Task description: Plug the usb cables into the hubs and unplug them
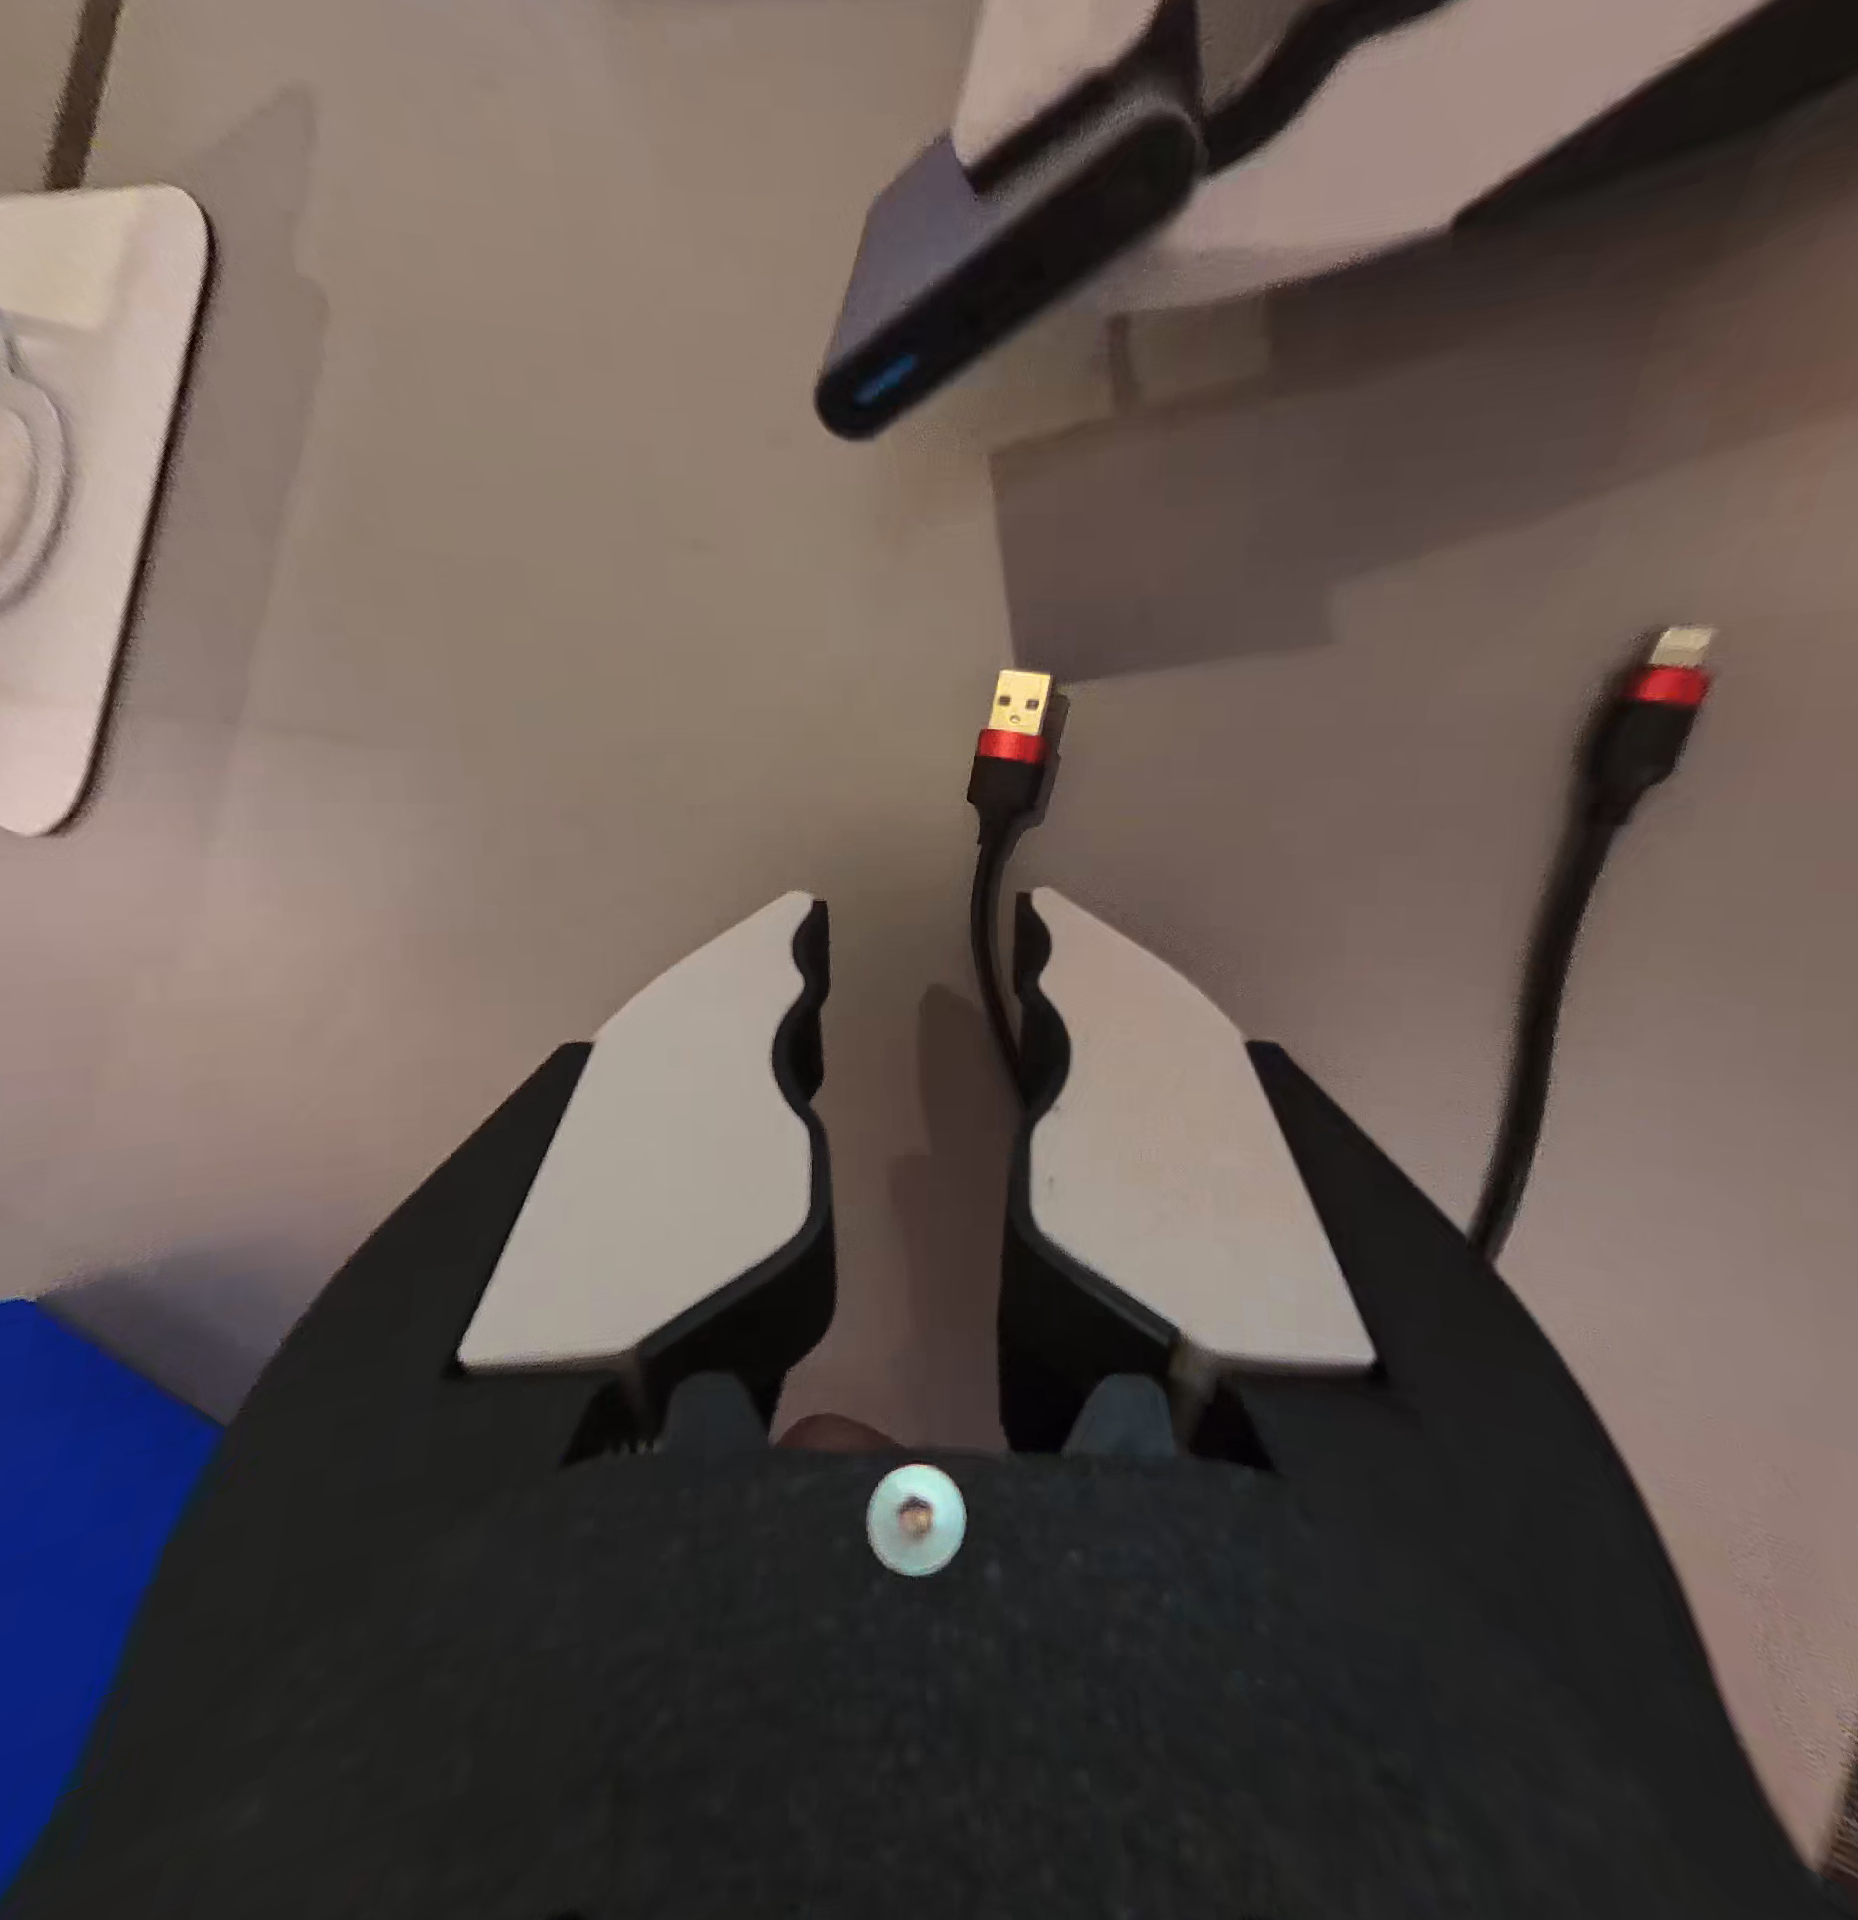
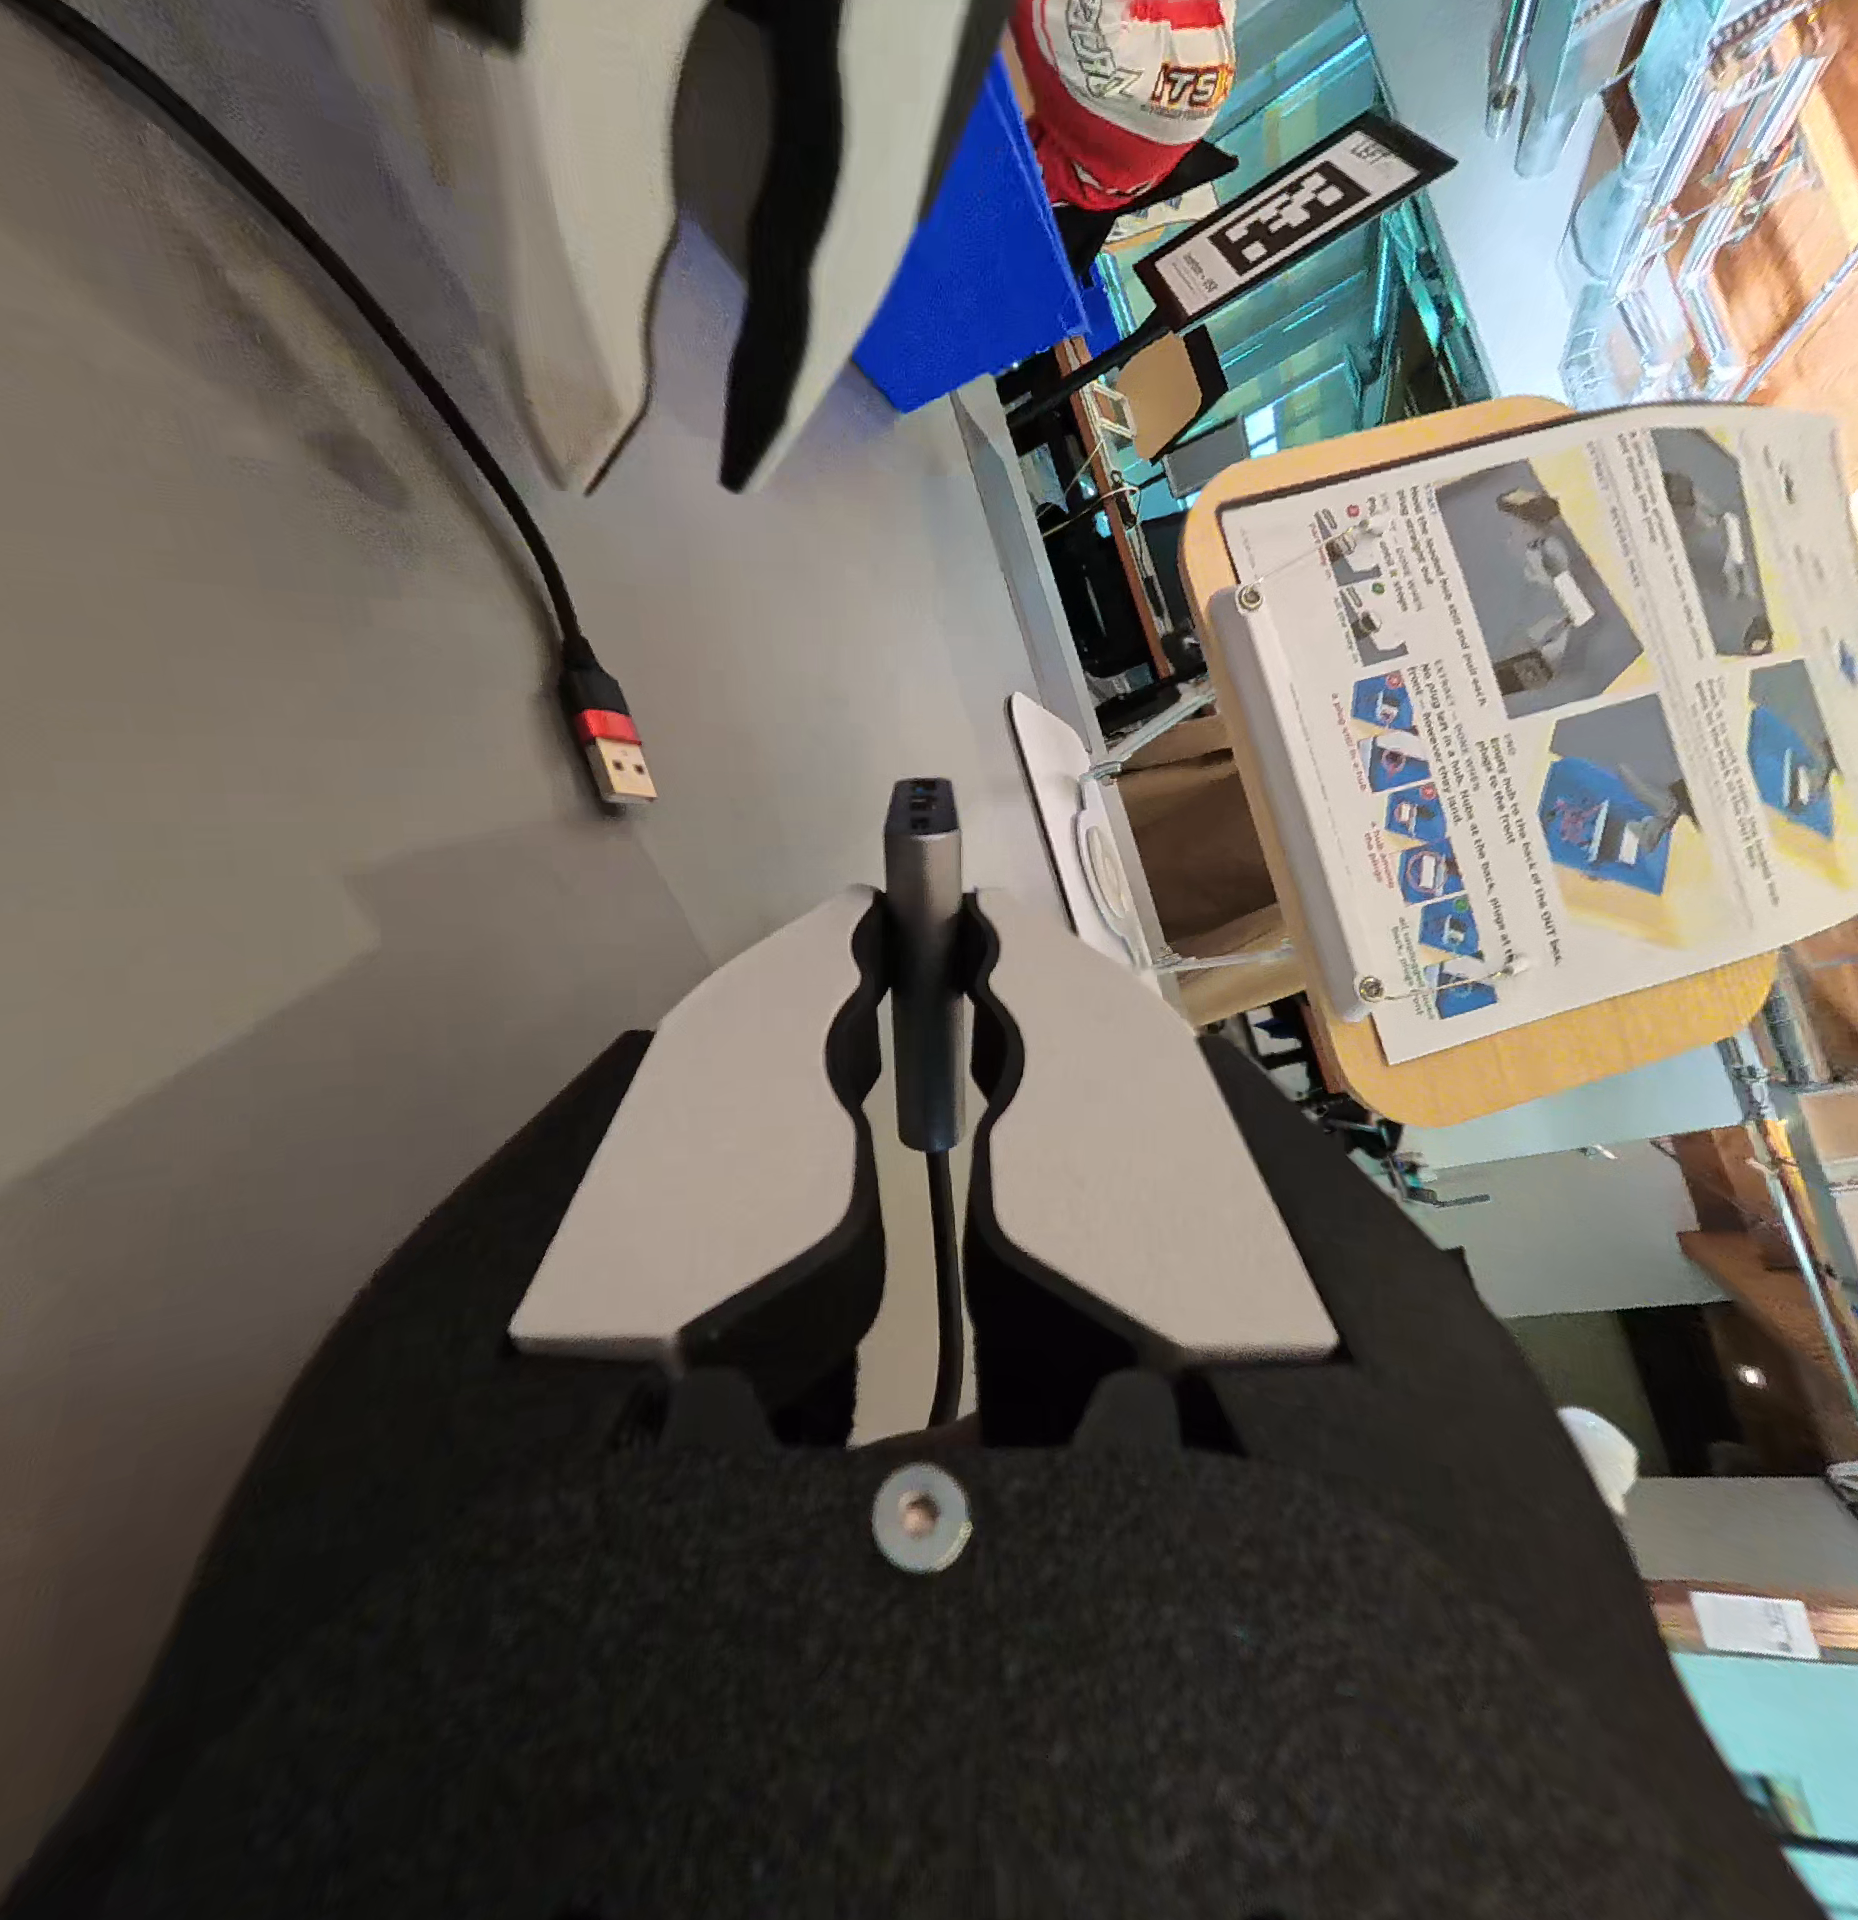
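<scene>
Left wrist view, near to far. Left gripper (image 1: 920, 914): jaws apart, nothing between them, hovering over the grey table (image 1: 489, 623). Black cable (image 1: 992, 977) runs out from beside the right finger toward 12 o'clock and ends in a gold USB plug (image 1: 1018, 717) with a red collar, lying flat just past the fingertips. Plug sits a little right of the gap, so the tongs would likely need to shift toward 1 o'clock before closing. At 2 o'clock, well apart, a second plug (image 1: 1673, 675) with a red collar lies on its own black lead; type too blurred to tell. At 12 to 1 o'clock, farther off, a dark hub (image 1: 956, 312) is held off the table, a blue-lit port end pointing down toward the gold plug. Probably presented that way so the plug can be pushed straight in. White pad (image 1: 83, 499) at 10 o'clock.

Right wrist view, near to far. Right gripper (image 2: 920, 914): clamped on the hub (image 2: 923, 935), squeezing its flat sides, port end sticking out beyond the tips, its lead trailing back between the fingers. Side grip seemingly leaves the ports free. Gold plug (image 2: 618, 764) at 11 o'clock on the table, not yet inserted. Other gripper's fingers (image 2: 696, 239) at 12 o'clock. Instruction sheet on a wooden board (image 2: 1527, 748) at 2 o'clock.
</scene>
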`<action>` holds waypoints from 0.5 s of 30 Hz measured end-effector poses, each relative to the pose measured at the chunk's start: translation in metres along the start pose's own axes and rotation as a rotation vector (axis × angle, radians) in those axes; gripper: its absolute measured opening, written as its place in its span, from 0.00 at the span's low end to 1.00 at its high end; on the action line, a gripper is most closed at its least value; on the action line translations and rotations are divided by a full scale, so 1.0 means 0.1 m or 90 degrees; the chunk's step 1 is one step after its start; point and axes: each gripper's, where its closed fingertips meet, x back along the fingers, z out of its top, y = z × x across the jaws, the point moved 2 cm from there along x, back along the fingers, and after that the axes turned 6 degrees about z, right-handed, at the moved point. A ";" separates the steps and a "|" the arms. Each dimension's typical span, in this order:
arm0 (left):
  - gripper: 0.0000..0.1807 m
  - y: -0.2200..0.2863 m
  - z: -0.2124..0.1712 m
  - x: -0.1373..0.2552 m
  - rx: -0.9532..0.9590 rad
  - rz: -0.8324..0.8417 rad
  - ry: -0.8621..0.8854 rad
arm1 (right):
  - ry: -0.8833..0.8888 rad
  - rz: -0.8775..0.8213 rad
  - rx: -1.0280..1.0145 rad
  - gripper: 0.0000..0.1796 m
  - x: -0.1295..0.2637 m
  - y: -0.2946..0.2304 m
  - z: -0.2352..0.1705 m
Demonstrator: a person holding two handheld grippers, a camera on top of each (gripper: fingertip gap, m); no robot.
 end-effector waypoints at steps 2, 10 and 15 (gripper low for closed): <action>0.17 0.09 -0.04 -0.08 -0.007 -0.018 0.017 | -0.003 -0.002 -0.002 0.07 0.00 0.01 -0.02; 0.14 0.12 -0.10 -0.26 0.111 -0.146 0.075 | -0.008 0.005 0.014 0.07 -0.01 -0.04 -0.02; 0.02 0.14 -0.12 -0.24 0.105 -0.161 0.077 | -0.005 0.011 -0.005 0.07 -0.01 -0.03 -0.04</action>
